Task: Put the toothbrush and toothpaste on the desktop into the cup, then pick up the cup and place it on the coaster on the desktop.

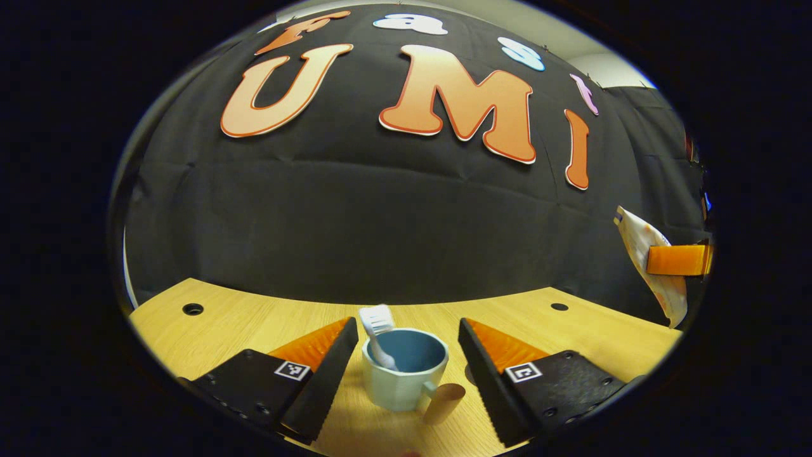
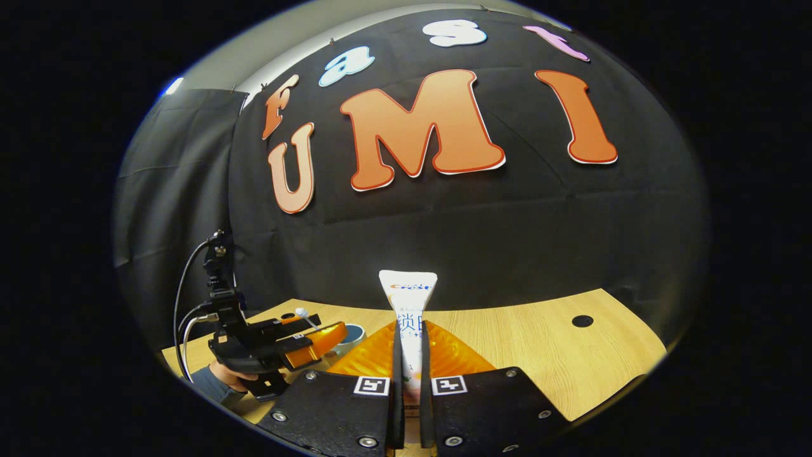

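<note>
A pale cup (image 1: 403,374) with a blue inside and a wooden handle (image 1: 444,403) stands on the wooden desktop (image 1: 254,324). A toothbrush (image 1: 377,320) leans in it, head up. My left gripper (image 1: 406,324) is open, one finger on each side of the cup, not touching it. My right gripper (image 2: 409,333) is shut on the white toothpaste tube (image 2: 409,298), held upright above the desktop. In the left gripper view the tube (image 1: 637,238) hangs at the far right. The right gripper view has the left gripper (image 2: 298,343) at lower left, with the cup (image 2: 352,331) behind it.
Round holes (image 1: 192,309) (image 1: 559,306) mark the desktop near its back edge, and another hole (image 2: 582,320) lies at the right. A hand (image 2: 222,381) holds the left gripper, with cables (image 2: 184,298) rising from it. The booth wall closes the back.
</note>
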Motion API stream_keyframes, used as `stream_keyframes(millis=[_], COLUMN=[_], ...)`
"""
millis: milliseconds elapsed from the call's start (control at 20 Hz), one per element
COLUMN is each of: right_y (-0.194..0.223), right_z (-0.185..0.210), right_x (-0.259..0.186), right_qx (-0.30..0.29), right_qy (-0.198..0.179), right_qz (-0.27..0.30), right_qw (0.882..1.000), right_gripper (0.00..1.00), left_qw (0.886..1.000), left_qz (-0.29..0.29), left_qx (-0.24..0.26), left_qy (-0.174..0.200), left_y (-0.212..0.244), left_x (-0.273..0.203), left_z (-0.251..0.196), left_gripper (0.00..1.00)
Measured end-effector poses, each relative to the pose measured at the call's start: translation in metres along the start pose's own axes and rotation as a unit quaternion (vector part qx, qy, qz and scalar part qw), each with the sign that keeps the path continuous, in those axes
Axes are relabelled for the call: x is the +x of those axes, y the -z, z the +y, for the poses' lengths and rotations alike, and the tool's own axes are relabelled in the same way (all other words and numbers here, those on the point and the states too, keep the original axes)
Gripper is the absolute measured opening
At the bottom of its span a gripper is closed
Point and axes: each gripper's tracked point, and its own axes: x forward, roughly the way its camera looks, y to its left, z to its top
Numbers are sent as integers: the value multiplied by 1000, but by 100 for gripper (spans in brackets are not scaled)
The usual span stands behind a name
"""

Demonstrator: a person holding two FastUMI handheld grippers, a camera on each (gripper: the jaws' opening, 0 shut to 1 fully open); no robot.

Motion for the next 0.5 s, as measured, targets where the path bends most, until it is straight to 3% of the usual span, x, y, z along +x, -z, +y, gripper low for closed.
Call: stream_keyframes(millis=[500], right_y=[-32], right_z=[42], right_x=[36], right_qx=[17], right_qy=[-58], right_qz=[-59], right_qw=[996], right_gripper=[10], left_qw=[999], left_qz=[14], left_qx=[20], left_qy=[-30], left_y=[7], left_x=[-63], left_z=[16], left_gripper=[98])
